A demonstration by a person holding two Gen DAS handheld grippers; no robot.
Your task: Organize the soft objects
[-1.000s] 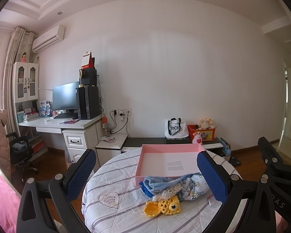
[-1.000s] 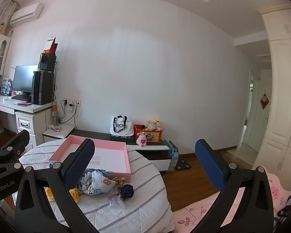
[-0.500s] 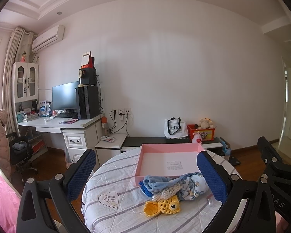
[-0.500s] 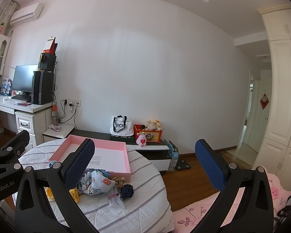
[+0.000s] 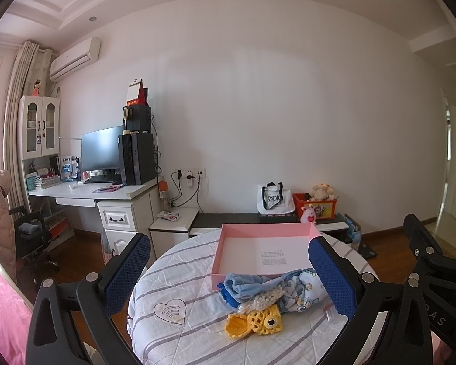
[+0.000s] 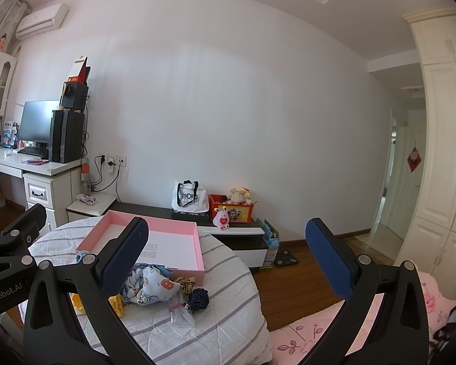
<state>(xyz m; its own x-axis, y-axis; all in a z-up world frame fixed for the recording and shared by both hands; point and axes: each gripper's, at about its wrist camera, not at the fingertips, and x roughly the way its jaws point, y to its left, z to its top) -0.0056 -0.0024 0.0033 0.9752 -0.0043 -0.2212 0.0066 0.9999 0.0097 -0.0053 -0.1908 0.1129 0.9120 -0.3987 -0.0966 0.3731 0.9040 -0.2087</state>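
Behind the soft pile (image 5: 267,295) lies a pink box (image 5: 228,249); desk (image 5: 85,191) beyond.

A black monitor (image 5: 101,147) and computer tower (image 5: 136,158) stand on the white desk (image 5: 85,191). Along the wall sit a white tote bag (image 6: 189,197) and red toy box (image 6: 231,211).

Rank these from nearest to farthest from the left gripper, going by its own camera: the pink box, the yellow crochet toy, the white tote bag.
1. Yellow crochet toy, on the table's near edge.
2. Pink box, mid-table behind the pile.
3. White tote bag, against the far wall.
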